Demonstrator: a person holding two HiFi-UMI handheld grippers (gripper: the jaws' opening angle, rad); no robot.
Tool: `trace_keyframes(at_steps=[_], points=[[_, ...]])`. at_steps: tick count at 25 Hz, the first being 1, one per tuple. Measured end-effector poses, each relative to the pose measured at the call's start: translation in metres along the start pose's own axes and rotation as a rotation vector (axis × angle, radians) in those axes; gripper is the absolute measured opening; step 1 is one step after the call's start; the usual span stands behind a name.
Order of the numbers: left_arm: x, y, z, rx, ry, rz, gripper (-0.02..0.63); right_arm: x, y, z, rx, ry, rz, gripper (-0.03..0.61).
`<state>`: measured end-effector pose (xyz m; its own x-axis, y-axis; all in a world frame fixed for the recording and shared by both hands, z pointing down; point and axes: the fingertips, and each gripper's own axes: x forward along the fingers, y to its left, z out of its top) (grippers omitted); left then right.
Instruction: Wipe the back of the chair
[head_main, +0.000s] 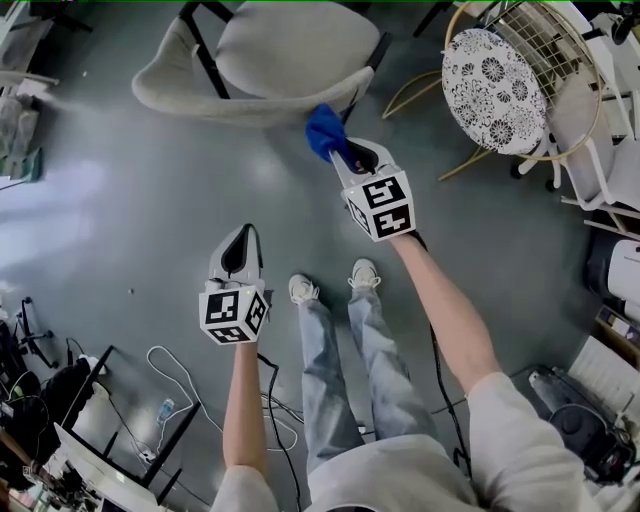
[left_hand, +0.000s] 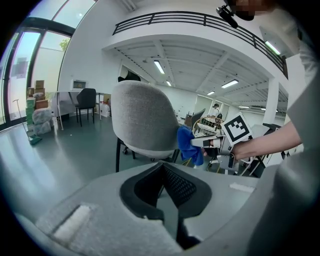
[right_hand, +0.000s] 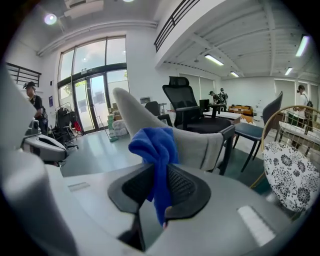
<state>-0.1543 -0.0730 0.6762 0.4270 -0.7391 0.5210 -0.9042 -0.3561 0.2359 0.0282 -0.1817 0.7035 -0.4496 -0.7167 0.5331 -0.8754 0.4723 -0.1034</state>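
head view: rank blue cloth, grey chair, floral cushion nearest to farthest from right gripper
1. Blue cloth, clamped in the right gripper's jaws.
2. Grey upholstered chair, just ahead.
3. Black-and-white floral round cushion, far right.

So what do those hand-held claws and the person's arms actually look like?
The left claw and right claw are pale grey shells with black ribbed linings, each carrying a white cube with black square markers. A black cable trails from each. The person wears short, light sleeves.
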Motion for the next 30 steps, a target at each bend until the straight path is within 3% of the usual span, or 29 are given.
trace_keyframes(at_steps=[11, 19, 30], points=[[-0.029, 0.038, -0.01, -0.017, 0.002, 0.053, 0.002, 0.048, 0.057, -0.006, -0.002, 0.044, 0.076, 0.077], [-0.028, 0.057, -0.015, -0.033, 0.019, 0.075, 0.002, 0.079, 0.044, 0.004, 0.03, 0.052, 0.05, 0.077], [0.001, 0.044, -0.005, -0.023, 0.03, 0.053, 0.002, 0.079, 0.024, 0.006, -0.054, 0.056, 0.063, 0.078]])
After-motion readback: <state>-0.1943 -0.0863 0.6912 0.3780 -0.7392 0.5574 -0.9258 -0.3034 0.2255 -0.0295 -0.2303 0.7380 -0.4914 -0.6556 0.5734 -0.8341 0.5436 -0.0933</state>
